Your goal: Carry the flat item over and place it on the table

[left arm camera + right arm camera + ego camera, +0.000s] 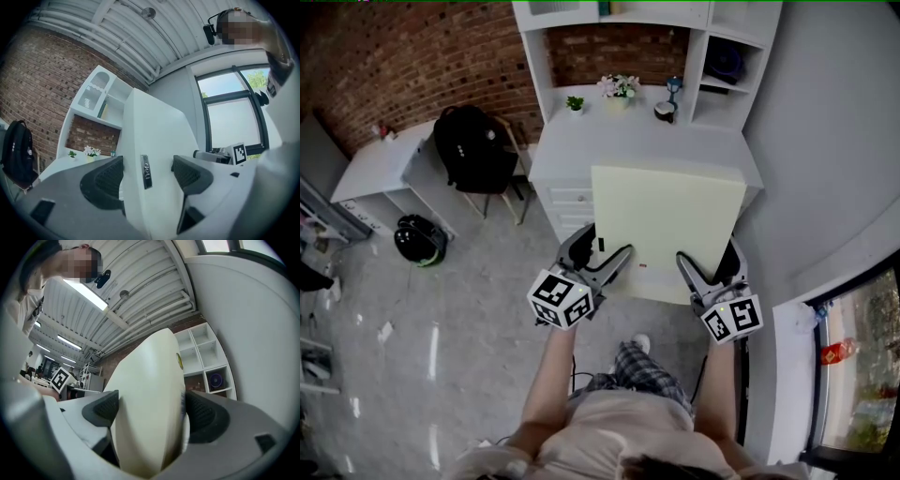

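— What's farthest left?
— A black backpack (473,145) on a chair, just beside the white bench (567,150).
— And the left claw?
— The left claw (602,251) is clenched on the near edge of the flat panel (666,225), towards its left corner. The left gripper view shows both pads pressed against the panel's two faces, with a small dark label (146,171) between them.
— Where is the panel?
— It is in the air in front of the person. From the head view it covers the bench's near part. I cannot tell whether it touches the bench. Behind it on the benchtop stands a pot of flowers (619,86).
— And the right side?
— The right claw (710,262) grips the same near edge by the right corner, its jaws tight on the pale yellow sheet.
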`<state>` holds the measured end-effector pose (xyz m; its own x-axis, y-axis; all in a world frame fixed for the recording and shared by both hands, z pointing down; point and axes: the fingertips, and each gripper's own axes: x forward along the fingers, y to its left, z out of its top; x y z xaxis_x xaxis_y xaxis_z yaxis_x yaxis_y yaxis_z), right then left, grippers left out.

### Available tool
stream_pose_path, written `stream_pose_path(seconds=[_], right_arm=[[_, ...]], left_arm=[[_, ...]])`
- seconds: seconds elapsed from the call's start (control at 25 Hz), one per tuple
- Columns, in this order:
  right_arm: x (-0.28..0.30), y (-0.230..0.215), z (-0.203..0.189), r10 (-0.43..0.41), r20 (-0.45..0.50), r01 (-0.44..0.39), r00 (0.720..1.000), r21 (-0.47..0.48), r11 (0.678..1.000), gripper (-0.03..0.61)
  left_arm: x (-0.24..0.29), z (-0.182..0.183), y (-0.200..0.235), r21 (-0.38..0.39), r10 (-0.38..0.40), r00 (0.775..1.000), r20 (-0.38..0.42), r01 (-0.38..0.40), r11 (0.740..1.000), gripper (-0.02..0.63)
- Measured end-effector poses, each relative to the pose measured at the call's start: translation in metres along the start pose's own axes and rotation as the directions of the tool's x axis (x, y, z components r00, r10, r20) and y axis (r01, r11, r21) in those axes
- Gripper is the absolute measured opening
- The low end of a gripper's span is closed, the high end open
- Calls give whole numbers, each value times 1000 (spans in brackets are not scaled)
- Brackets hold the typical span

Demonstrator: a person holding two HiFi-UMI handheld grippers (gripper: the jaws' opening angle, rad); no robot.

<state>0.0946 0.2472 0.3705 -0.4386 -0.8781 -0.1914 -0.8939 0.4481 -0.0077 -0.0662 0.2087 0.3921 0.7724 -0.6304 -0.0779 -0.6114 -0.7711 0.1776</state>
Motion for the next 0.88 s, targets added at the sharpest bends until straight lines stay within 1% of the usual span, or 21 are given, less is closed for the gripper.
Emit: stream_pose_path(seconds=[0.24, 0.52, 0.68, 0.88], right_arm=[[23, -11, -8, -2, -4, 2, 1000, 9, 1000, 449], [70, -38, -16, 3, 0, -3, 1000, 9, 1000, 449], [106, -65, -28, 12, 4, -12, 1000, 11, 1000, 449], [172, -112, -47, 34, 13, -34, 999, 14, 999, 449]], left_arm=[[15, -1, 22, -7, 1, 1000, -2, -1, 1000, 324], [51, 4, 61, -3, 6, 1000, 4, -6, 1000, 324], [83, 3, 92, 1, 14, 1000, 8, -14, 1000, 324], [140, 2, 147, 14, 35, 999, 8, -35, 999, 324]])
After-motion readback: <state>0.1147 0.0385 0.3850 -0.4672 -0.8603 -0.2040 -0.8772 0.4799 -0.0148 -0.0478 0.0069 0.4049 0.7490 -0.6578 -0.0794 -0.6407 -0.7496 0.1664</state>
